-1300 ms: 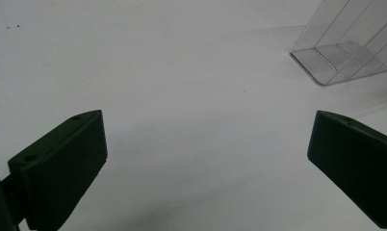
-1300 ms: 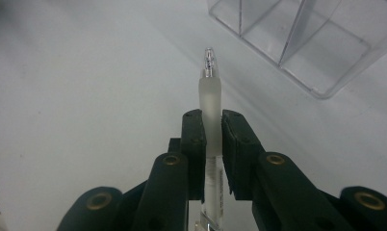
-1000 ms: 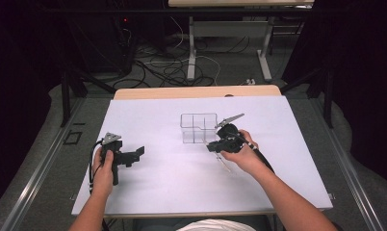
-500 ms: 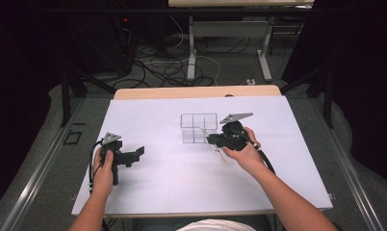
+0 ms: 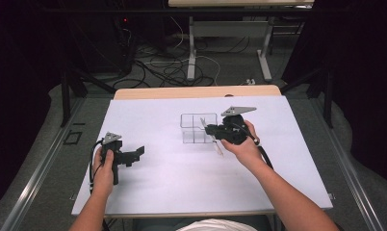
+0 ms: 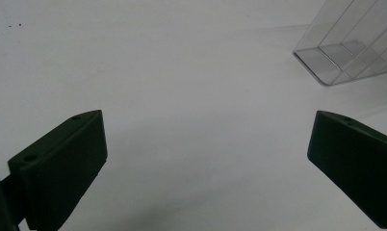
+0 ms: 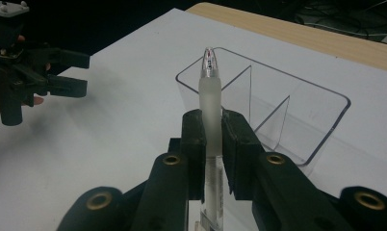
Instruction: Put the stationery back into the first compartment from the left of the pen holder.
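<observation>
A pen [image 7: 210, 96] is clamped in the right gripper [image 5: 212, 130], now raised, probably toward the organizer [image 5: 198, 128]; the left gripper [image 5: 136, 155] is held agape, idle.

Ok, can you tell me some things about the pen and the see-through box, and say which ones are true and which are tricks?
1. The right gripper is clamped on a pen. True.
2. The pen already lies inside the clear box. False: it is held in the jaws, outside the box.
3. The left gripper holds a pen too. False: its jaws stand wide apart with nothing between them.
4. The clear box has dividers inside. True.
5. The box stands on a white table. True.
</observation>
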### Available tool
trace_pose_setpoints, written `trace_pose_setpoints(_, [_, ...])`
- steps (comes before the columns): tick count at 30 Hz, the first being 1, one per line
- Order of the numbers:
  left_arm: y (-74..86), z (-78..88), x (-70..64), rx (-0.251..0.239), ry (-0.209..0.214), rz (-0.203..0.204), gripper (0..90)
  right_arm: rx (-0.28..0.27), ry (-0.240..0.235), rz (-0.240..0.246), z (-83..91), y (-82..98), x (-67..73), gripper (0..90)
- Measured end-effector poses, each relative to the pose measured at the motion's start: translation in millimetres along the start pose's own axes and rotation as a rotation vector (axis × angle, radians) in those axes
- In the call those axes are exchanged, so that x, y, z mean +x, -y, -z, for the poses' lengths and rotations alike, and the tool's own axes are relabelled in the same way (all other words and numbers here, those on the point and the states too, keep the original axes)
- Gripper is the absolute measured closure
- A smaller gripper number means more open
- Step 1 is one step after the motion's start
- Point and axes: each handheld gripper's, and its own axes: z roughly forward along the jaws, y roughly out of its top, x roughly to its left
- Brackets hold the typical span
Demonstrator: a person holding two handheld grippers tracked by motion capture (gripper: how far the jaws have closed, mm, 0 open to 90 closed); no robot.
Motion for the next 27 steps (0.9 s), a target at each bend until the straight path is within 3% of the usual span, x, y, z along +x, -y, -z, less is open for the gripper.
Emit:
trace_pose_setpoints(7, [-1.3, -1.8, 0.2, 0.010, 0.005, -0.008, 0.2, -0.033, 0.018, 0.005, -0.4, -17.0, 2.8, 80.2])
trace_pose_setpoints(14, [-0.9, -2.9, 3.7, -0.001, 0.002, 0.009, 0.1, -0.071, 0.038, 0.024, -1.8, -31.8, 2.4, 80.2])
trace_pose_setpoints(27, [-1.2, -0.9, 5.0, 0.018, 0.006, 0.006, 0.2, -0.137, 0.058, 0.013, -4.9, -46.5, -1.5, 80.2])
